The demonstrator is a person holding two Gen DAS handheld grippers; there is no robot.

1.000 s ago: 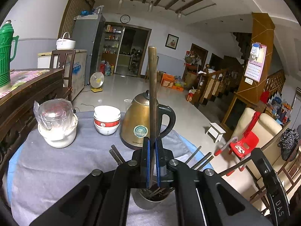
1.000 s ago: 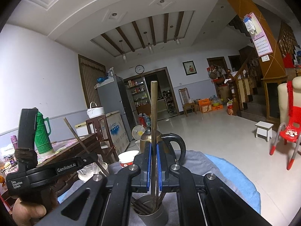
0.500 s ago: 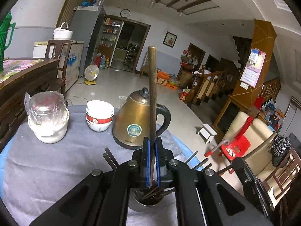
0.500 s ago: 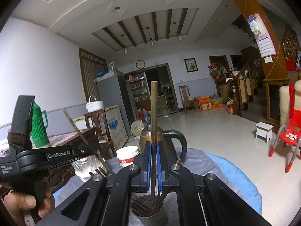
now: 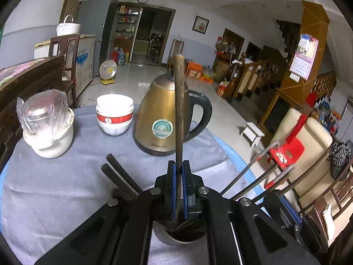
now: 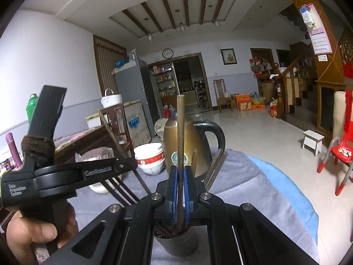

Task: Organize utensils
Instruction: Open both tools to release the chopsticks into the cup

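My left gripper [image 5: 178, 170] is shut on an upright brown chopstick [image 5: 179, 110] whose lower end reaches into a metal utensil cup [image 5: 179, 235] below the jaws. Several chopsticks [image 5: 120, 177] fan out of the cup. My right gripper [image 6: 181, 174] is shut on another upright chopstick [image 6: 181, 132] over the same cup [image 6: 176, 243]. The left gripper's body [image 6: 66, 172] shows at the left of the right wrist view, held in a hand.
A gold kettle [image 5: 163, 112] with a black handle stands just beyond the cup. Stacked white-and-red bowls [image 5: 114, 114] and a plastic-wrapped white jar [image 5: 46, 123] stand to its left on the grey cloth [image 5: 55, 187]. A dark wooden cabinet [image 5: 24, 79] is at far left.
Both grippers have lowered and tilted toward the table, so the kettle, bowls and cup sit nearer. Each keeps its chopstick clamped upright over the cup.
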